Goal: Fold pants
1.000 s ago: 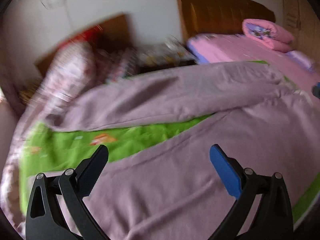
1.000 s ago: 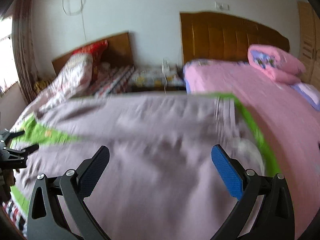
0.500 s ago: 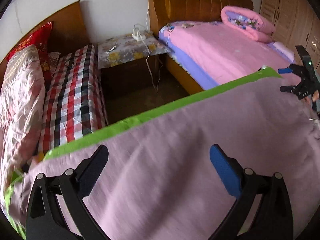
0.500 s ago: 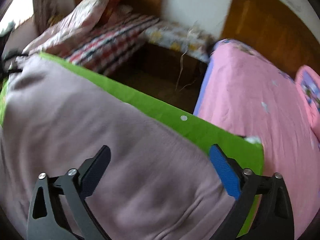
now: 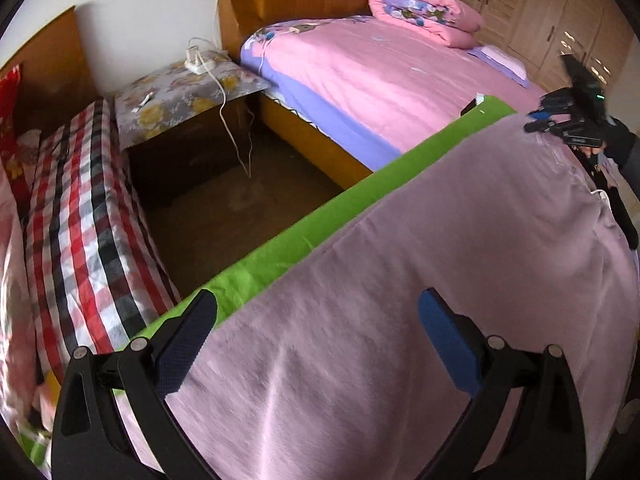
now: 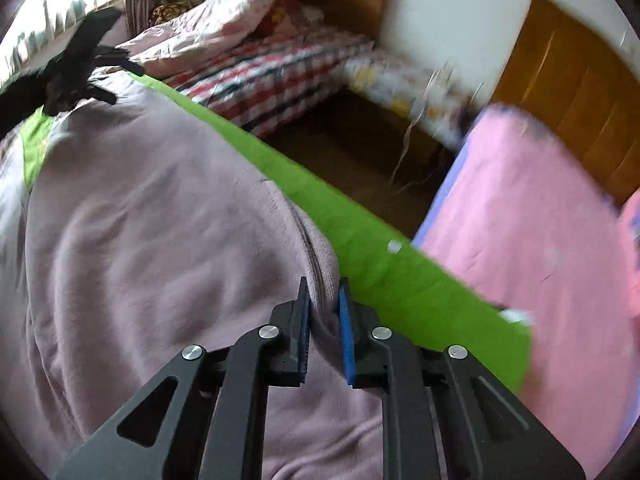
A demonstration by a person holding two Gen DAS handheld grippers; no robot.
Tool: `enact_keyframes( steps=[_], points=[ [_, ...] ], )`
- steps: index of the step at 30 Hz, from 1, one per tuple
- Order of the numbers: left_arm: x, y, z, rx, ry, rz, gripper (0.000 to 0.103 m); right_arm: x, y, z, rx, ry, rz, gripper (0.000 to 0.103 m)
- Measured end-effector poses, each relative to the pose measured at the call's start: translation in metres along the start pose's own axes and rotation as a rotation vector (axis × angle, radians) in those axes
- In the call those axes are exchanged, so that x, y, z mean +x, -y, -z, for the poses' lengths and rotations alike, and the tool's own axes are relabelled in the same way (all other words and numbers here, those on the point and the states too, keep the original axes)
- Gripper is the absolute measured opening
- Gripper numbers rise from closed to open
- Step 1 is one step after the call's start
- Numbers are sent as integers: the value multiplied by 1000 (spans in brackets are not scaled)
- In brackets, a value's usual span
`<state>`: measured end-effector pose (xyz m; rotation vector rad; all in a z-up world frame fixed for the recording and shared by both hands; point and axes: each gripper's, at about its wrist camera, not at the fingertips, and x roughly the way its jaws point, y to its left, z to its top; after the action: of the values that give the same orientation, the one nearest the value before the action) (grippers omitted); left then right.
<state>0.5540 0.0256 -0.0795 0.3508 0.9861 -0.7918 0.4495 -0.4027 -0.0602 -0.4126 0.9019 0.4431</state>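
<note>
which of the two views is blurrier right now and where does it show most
Right wrist view: blurrier, smearing the nightstand and pink bed; the right gripper, closing on a fold of the pants, stays sharp. Left wrist view: mostly crisp, slight softness on the pants; fisheye bends the green cover edge.

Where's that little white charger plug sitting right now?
In the left wrist view, upper left: the white charger sits on the flowery bedside table, between the checked bed and the pink bed.
</note>
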Motion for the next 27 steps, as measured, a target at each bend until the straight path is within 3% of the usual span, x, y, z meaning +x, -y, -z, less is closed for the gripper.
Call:
enact_keyframes(
  steps=[2, 7, 8, 9, 10, 11, 12, 14, 16, 21, 24, 27],
  points=[
    [2, -2, -4, 10, -4, 25, 100, -28, -13, 1, -19, 77, 78, 15],
    [13, -5, -12, 41, -37, 39, 100, -72, -43, 10, -19, 189, 171, 14],
    [15, -6, -10, 40, -49, 47, 87, -78, -50, 11, -15, 205, 187, 14],
    [18, -6, -8, 36, -70, 67, 59, -81, -52, 13, -11, 212, 196, 14],
    [19, -4, -4, 27, -78, 96, 43, -82, -55, 12, -2, 213, 207, 14],
    [17, -2, -1, 26, -77, 105, 17, -83, -58, 13, 0, 207, 214, 14],
    [8, 5, 3, 47, -56, 63, 11, -81, -61, 12, -4, 200, 233, 14],
    [-13, 22, 9, 88, -7, -28, 9, -84, -65, 15, 5, 198, 262, 14],
    [-62, 53, 18, 132, 95, -145, 8, -94, -68, 17, 19, 212, 289, 14],
    [-183, 159, 66, 260, 305, -324, 8, -164, -95, 50, 81, 327, 332, 14],
    [-226, 229, 115, 326, 358, -351, 8, -210, -127, 86, 97, 375, 364, 15],
    [-232, 294, 176, 365, 346, -334, 8, -236, -165, 138, 131, 341, 380, 15]
  ],
)
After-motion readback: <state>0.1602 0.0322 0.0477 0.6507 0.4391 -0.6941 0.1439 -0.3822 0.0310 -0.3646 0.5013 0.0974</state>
